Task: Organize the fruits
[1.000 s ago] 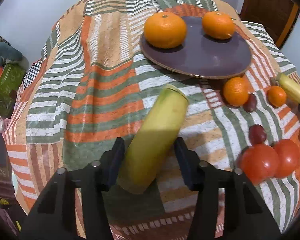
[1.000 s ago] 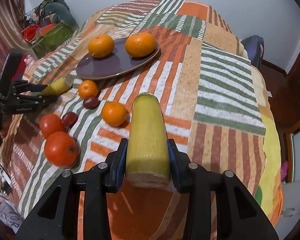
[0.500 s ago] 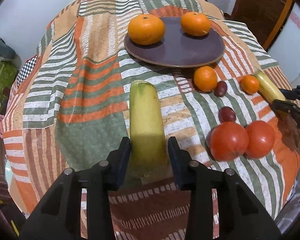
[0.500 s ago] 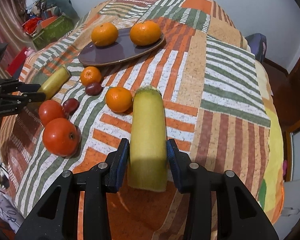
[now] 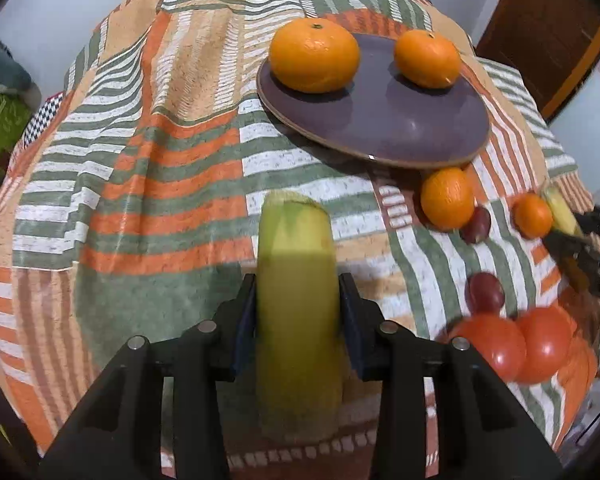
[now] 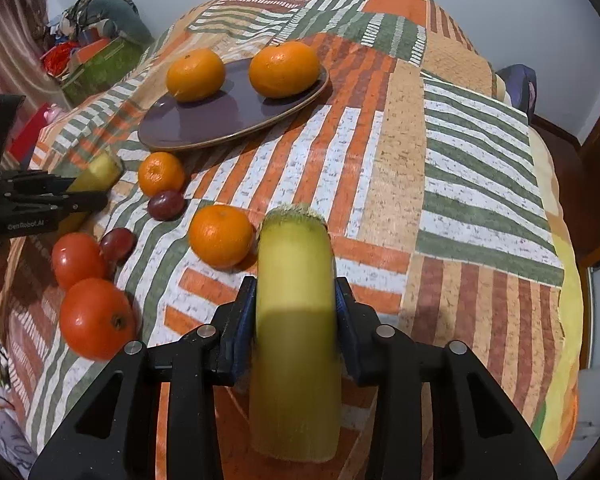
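Note:
My left gripper [image 5: 298,304] is shut on a yellow-green corn cob [image 5: 298,280] and holds it above the striped cloth; this gripper also shows at the left of the right wrist view [image 6: 80,196]. My right gripper [image 6: 296,304] is shut on a second yellow corn cob [image 6: 294,292]; this gripper shows at the right of the left wrist view [image 5: 572,232]. A purple plate [image 5: 400,128] carries two oranges [image 5: 314,60] [image 5: 427,59]. Two small oranges [image 5: 447,199] [image 5: 533,216], two dark plums [image 5: 485,293] and two tomatoes [image 5: 496,346] lie on the cloth.
The table is covered by a patchwork cloth [image 6: 440,168] that drops off at its edges. Clutter and a green box [image 6: 100,64] stand on the floor at the left. A wooden door [image 5: 540,28] is at the back right.
Both grippers have lowered and moved closer to the table with their cobs. The left gripper, open around its cob a second ago, has closed on it.

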Motion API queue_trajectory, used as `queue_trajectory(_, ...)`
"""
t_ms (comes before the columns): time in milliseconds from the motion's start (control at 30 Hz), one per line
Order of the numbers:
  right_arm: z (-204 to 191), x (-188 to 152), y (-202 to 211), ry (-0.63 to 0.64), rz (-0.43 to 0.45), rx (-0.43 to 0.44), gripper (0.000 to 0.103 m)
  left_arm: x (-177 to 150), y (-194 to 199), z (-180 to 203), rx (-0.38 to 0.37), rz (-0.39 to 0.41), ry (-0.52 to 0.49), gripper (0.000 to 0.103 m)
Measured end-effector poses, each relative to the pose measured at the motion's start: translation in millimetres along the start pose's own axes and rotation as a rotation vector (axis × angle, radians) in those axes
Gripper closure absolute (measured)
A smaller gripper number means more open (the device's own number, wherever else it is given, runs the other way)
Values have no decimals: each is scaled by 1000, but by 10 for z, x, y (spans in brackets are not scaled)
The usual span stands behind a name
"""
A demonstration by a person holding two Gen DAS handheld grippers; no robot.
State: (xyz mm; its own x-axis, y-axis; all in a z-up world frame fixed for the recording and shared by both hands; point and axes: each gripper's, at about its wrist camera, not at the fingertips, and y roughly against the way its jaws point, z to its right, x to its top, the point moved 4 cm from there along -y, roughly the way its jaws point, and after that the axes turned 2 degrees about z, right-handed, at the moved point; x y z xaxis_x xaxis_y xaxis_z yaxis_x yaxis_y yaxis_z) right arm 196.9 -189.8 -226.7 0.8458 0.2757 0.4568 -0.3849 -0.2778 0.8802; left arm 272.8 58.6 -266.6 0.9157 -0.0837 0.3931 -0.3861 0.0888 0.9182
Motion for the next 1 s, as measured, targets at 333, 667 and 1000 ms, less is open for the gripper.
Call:
queue_trajectory(333, 43, 97, 111, -28, 58, 1, 69, 9, 143, -44, -10, 41, 40, 65)
queue_trajectory(667, -65, 405, 249, 11, 135, 3, 69, 234, 427, 63, -27, 125, 17, 65)
queue_trajectory(1000, -245, 766, 182, 50, 177, 33, 69, 524, 473, 250, -46, 163, -10, 65)
